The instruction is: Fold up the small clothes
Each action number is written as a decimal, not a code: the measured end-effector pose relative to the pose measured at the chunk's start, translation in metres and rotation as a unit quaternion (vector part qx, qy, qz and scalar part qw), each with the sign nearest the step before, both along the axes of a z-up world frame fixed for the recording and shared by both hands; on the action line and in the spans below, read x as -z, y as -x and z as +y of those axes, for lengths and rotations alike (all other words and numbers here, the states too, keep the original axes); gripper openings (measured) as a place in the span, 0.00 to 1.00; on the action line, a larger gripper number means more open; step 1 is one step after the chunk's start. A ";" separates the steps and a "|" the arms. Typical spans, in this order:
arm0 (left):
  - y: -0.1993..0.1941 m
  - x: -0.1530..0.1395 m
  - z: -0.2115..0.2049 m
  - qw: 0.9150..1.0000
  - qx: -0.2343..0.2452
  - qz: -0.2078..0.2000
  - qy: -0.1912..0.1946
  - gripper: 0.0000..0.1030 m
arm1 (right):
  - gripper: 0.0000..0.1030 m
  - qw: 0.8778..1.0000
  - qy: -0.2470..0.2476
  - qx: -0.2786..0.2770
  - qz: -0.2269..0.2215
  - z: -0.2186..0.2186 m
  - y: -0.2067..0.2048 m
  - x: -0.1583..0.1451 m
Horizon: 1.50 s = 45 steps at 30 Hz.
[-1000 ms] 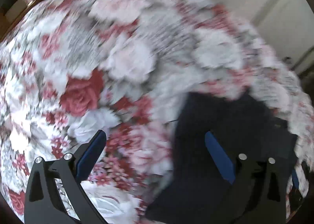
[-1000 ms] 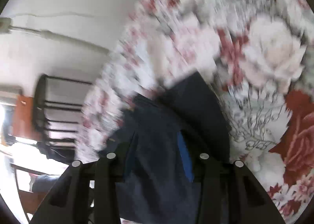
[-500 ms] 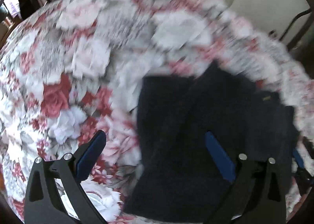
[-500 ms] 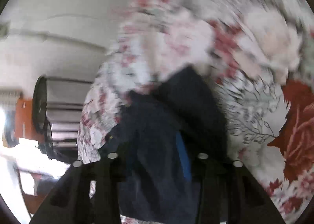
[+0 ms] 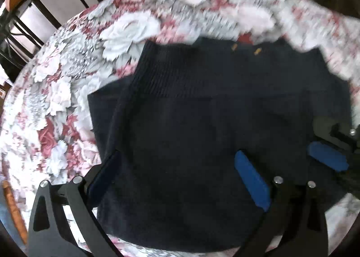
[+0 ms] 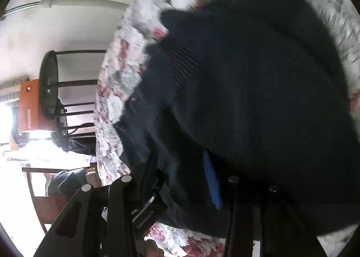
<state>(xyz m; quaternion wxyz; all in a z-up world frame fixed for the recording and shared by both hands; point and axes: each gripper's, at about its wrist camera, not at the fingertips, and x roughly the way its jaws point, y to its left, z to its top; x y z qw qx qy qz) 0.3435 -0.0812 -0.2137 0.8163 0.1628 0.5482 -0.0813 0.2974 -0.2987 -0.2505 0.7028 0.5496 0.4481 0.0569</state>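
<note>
A dark navy knit garment point(image 5: 213, 122) lies on the floral tablecloth point(image 5: 67, 77), partly folded, with a ribbed band point(image 5: 162, 72) laid over its upper left. My left gripper point(image 5: 177, 176) is open, its blue-padded fingers spread just above the garment's near part. My right gripper shows at the right edge of the left wrist view, its blue pad point(image 5: 326, 158) against the garment's right side. In the right wrist view the garment point(image 6: 258, 88) fills the frame, and cloth lies between the fingers of the right gripper point(image 6: 180, 178); the jaws stand narrow.
Black metal chair bars point(image 5: 45, 9) stand beyond the table's far edge. In the right wrist view a black stool frame point(image 6: 56, 81), an orange box point(image 6: 29, 104) and a white wall pipe point(image 6: 78, 1) are off the table's side. The table edge point(image 5: 337, 223) runs close at lower right.
My left gripper has swung right, from over the bare floral cloth to over the garment. The right gripper has carried the dark cloth across, and the garment now fills its view.
</note>
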 end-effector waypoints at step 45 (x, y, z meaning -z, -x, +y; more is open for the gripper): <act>-0.045 0.000 0.067 0.986 -0.151 0.030 0.059 0.95 | 0.59 0.995 -0.074 0.047 -0.037 -0.028 0.010 0.005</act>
